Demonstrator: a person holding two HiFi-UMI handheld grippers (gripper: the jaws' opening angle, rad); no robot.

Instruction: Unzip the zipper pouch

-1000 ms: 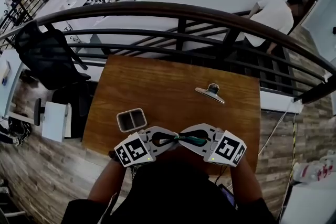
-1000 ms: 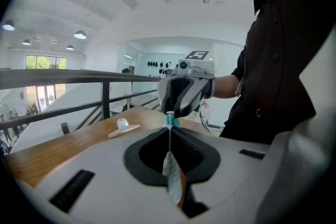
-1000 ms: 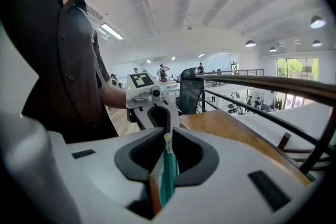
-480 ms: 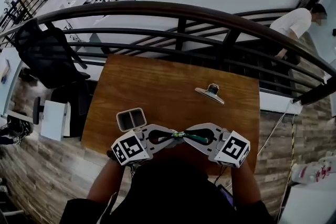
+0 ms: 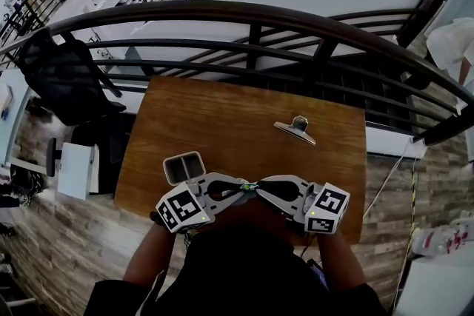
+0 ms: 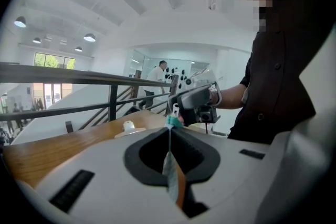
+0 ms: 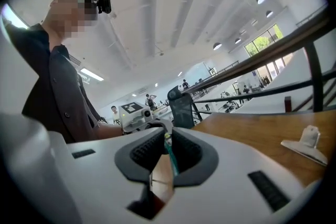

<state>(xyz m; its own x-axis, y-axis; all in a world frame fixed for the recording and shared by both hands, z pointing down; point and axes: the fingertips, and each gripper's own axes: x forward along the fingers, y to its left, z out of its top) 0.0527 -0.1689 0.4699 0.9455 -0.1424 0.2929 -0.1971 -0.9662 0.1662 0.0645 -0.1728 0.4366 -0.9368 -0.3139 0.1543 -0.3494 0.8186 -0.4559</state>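
Both grippers meet tip to tip over the table's [image 5: 222,122] near edge, with the pouch [image 6: 171,176] held between them, off the surface. Jaws of the left gripper [image 5: 235,189] are fully closed, pinching the pouch's thin fabric edge. Jaws of the right gripper [image 5: 264,188] are nearly closed, clamped on the pouch's teal end. A tray [image 5: 184,167] sits near the left edge, and a clip [image 5: 296,129] lies toward the far right corner.

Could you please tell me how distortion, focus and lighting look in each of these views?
Head view: fisheye bows the railing; lighting is even. Left gripper view: dark round vignette, and the zipper pouch near the lens looks soft. Right gripper view: same vignette, and the windows glare bright.
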